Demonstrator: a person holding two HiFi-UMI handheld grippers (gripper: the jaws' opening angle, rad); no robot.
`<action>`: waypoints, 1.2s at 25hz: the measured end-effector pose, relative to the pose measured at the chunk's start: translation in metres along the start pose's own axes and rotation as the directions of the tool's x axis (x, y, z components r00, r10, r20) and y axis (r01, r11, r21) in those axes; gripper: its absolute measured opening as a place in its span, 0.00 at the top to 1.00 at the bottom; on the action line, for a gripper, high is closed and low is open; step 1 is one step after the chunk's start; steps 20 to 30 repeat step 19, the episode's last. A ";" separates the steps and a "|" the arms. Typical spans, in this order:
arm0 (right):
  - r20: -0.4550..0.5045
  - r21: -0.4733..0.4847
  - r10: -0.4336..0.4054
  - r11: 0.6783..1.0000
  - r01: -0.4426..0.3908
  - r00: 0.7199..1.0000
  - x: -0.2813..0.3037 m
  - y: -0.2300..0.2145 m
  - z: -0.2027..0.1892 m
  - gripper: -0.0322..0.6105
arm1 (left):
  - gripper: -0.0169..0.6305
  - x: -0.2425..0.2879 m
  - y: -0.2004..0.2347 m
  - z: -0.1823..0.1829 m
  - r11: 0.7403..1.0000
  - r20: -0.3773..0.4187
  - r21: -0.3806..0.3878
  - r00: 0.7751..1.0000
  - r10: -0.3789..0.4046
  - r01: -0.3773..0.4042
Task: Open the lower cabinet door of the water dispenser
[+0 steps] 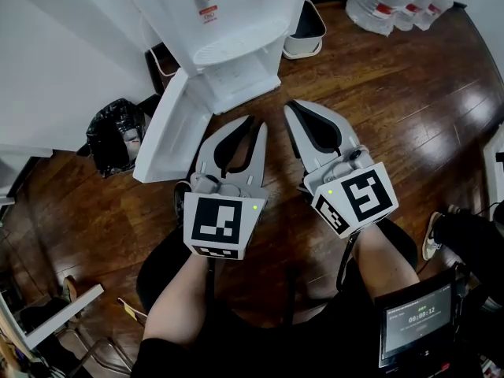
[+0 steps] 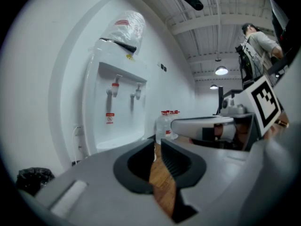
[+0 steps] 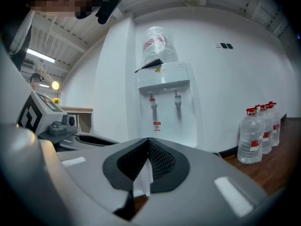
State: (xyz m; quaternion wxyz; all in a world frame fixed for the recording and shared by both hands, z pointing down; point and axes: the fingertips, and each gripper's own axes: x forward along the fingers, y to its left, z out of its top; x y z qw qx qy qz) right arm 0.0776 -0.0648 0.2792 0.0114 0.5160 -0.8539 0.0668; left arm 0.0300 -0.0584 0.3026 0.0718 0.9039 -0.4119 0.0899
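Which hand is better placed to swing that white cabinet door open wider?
Left, probably. The left gripper sits just beside the swung-out cabinet door. The right gripper is farther from it, facing the water dispenser body. Both are shut and empty.

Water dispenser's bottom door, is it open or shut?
Open. In the head view the white door stands swung out to the left, away from the front of the water dispenser.

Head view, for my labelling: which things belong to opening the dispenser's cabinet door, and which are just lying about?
Job: water dispenser; lower cabinet door, already open; left gripper; right gripper.
Lying about: black bin bag; water bottles; white bin.
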 end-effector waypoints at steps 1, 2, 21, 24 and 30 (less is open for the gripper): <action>-0.003 0.000 0.001 1.000 -0.001 1.000 0.000 0.001 -0.001 0.94 | 0.87 -0.001 0.002 -0.001 1.000 -0.006 -0.004 1.000 0.002 -0.002; -0.005 0.001 0.001 1.000 -0.001 1.000 0.001 0.002 -0.002 0.94 | 0.87 -0.003 0.004 -0.001 1.000 -0.004 -0.005 1.000 0.005 -0.006; -0.021 -0.008 0.005 1.000 -0.005 1.000 0.005 0.006 -0.007 0.94 | 0.87 -0.012 0.003 -0.003 1.000 -0.052 -0.028 0.999 -0.015 0.014; -0.021 -0.008 0.005 1.000 -0.005 1.000 0.005 0.006 -0.007 0.94 | 0.87 -0.012 0.003 -0.003 1.000 -0.052 -0.028 0.999 -0.015 0.014; -0.021 -0.008 0.005 1.000 -0.005 1.000 0.005 0.006 -0.007 0.94 | 0.87 -0.012 0.003 -0.003 1.000 -0.052 -0.028 0.999 -0.015 0.014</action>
